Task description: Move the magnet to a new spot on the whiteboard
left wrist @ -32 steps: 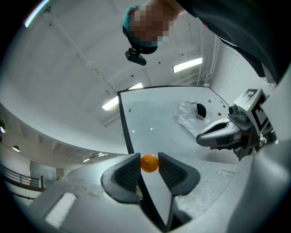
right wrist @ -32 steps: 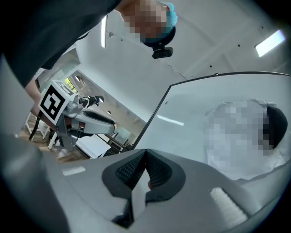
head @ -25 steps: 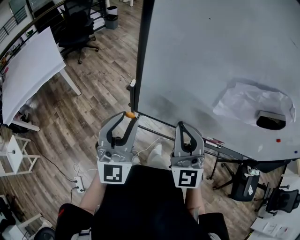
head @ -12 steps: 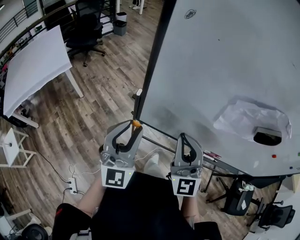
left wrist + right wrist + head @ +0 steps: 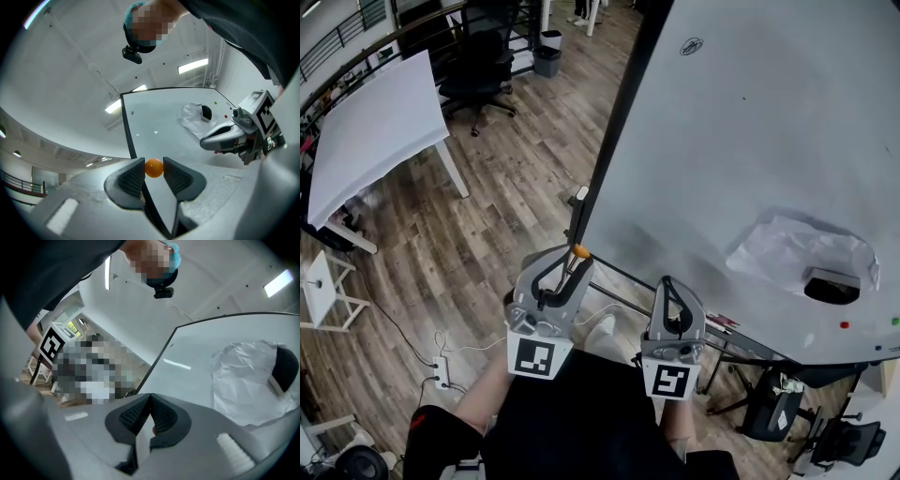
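- The large grey-white whiteboard with a black frame (image 5: 750, 141) fills the right of the head view. Most of its face is bare. A crumpled white sheet (image 5: 787, 248) with a dark eraser-like block (image 5: 832, 284) on it lies towards its lower right.
- The left hand-held gripper (image 5: 572, 259) sits at the board's lower left corner, just beside the black frame edge. Its jaws are drawn in to a narrow gap and pinch the magnet between their ribbed pads.
- The right hand-held gripper (image 5: 150, 397) hangs lower and to the right, near the board's bottom rail. Its jaws are pressed fully together with nothing between them, and it has no part in the grasp.
- The small round orange magnet (image 5: 153, 168) is squeezed from both sides at the left jaw tips, right at the frame line. No view settles whether it touches the board or is just clear of it.
- Step in hand, as I judge it: the magnet is grasped and the carry to a new place is at its very start.
- The next move calls for taking the magnet over the frame onto a bare patch, well apart from the crumpled sheet. It should then be set flat against the surface, and the jaws parted only once it clings.
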